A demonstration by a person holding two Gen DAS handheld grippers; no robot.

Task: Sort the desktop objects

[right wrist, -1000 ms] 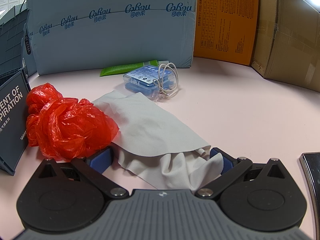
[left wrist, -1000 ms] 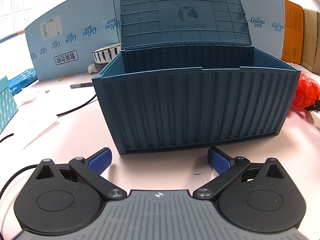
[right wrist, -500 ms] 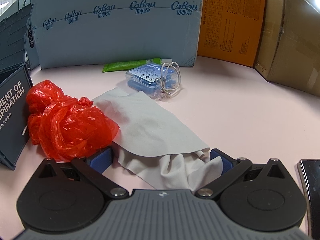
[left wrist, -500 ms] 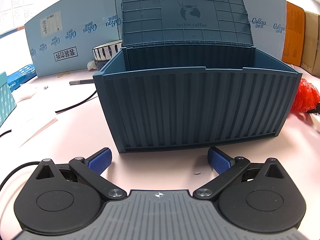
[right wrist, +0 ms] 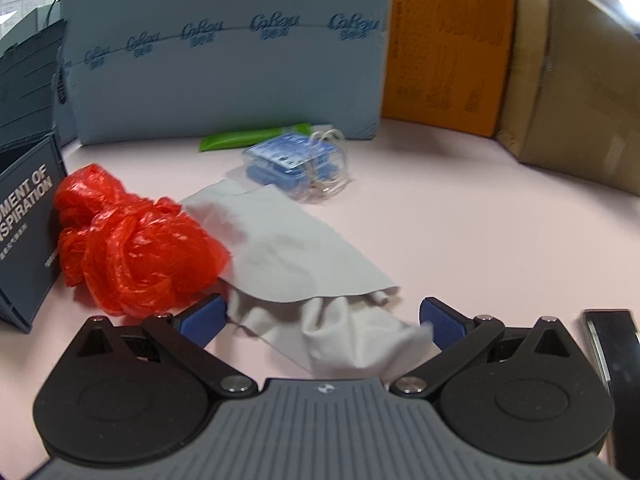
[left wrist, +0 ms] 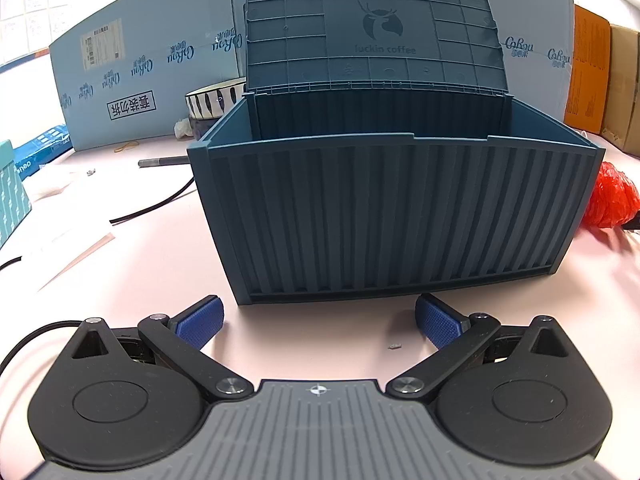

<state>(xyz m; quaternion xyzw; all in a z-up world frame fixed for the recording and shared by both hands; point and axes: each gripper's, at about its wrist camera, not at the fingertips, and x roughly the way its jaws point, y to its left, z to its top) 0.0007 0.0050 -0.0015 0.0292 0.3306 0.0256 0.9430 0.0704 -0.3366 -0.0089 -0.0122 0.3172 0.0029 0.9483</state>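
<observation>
A dark blue storage box (left wrist: 392,208) with its lid raised stands on the pink desk right in front of my left gripper (left wrist: 319,320), which is open and holds nothing. My right gripper (right wrist: 322,318) is open, and the crumpled near end of a grey-white cloth (right wrist: 288,248) lies between its fingers. A crumpled red plastic bag (right wrist: 132,240) rests against the cloth's left side, next to the box's end wall (right wrist: 24,224). Farther back lie a clear case of blue items with a coiled cord (right wrist: 298,162) and a green tube (right wrist: 248,138).
Light blue cartons (right wrist: 224,64), an orange box (right wrist: 444,44) and a brown carton (right wrist: 576,80) wall off the back. A dark flat object (right wrist: 616,344) lies at the right gripper's side. Left of the storage box are a striped bowl (left wrist: 214,98), a black cable (left wrist: 152,208) and a pen (left wrist: 162,162).
The right wrist view has shifted slightly and is now motion-blurred; the cloth's near end sits a little farther between the fingers. The left gripper has crept slightly closer to the box.
</observation>
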